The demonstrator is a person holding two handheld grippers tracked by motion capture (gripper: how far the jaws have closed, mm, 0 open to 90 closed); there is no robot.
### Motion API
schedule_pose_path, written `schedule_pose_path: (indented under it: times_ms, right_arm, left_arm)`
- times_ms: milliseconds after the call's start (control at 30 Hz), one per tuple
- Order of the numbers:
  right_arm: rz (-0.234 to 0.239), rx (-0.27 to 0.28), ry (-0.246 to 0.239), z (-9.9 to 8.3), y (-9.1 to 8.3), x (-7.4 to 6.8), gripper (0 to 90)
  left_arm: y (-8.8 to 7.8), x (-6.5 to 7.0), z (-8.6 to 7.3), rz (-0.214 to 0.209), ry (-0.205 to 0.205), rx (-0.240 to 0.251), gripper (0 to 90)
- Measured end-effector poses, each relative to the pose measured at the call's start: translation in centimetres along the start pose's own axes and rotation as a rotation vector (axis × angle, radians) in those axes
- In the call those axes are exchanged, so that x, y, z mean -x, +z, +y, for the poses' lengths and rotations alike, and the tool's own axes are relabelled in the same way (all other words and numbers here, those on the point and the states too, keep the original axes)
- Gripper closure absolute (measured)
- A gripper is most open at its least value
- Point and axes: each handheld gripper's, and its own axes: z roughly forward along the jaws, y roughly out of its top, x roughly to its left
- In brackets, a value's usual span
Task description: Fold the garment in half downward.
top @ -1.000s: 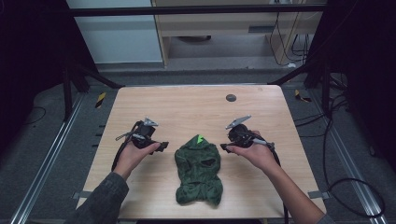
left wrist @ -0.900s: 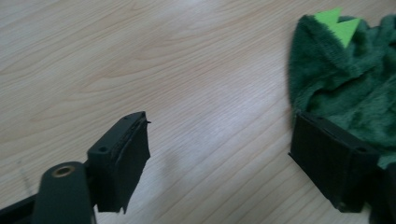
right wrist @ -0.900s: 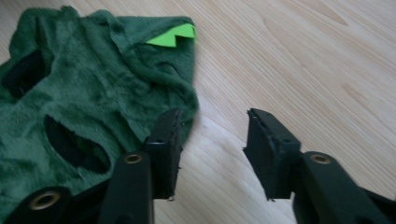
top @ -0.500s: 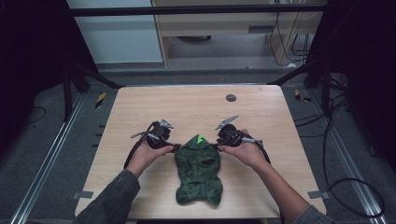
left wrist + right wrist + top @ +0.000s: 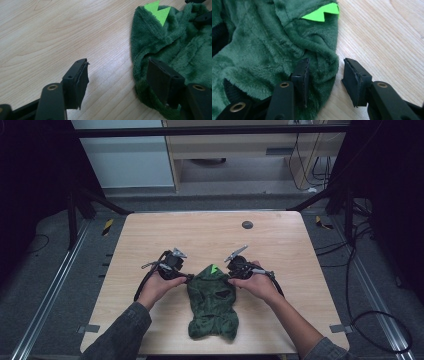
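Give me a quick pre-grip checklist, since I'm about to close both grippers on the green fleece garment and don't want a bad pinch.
1. Left gripper open: ok, jaws wide apart.
2. Right gripper open: ok, jaws apart.
3. Fabric between the left jaws: not ok. The green fleece garment edge lies at one jaw, and bare table shows in the gap.
4. Fabric between the right jaws: ok, a fold of the garment's edge sits in the gap.
5. Bright green spikes away from both grips: ok, they lie beyond the jaws.
6. How many layers each pinch would catch: cannot tell.
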Motion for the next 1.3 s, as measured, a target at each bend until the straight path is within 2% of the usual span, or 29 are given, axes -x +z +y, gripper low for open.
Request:
schedule_pose_path:
  times_ms: [133, 333, 700, 1033, 1300]
  right_arm:
    - [0.001, -0.011, -0.016, 0.0, 0.2, -0.2, 61.5]
    - [0.016, -0.014, -0.029, 0.0, 0.2, -0.3, 68.9]
    - [0.017, -0.012, -0.031, 0.0, 0.2, -0.3, 69.8]
    - [0.02, -0.009, -0.032, 0.0, 0.2, -0.3, 71.8]
    - [0.027, -0.013, -0.033, 0.0, 0.2, -0.4, 75.0]
  left_arm:
    - [0.0, 0.0, -0.1, -0.007, -0.01, -0.001, 36.7]
    - [0.3, 0.2, -0.1, -0.024, 0.0, -0.01, 41.6]
    - [1.4, 0.4, -0.3, -0.071, -0.014, -0.025, 44.7]
    - [2.0, 0.8, -0.3, -0.074, 0.006, -0.053, 47.6]
    - [2.2, 1.0, -0.2, -0.101, 0.007, -0.055, 58.7]
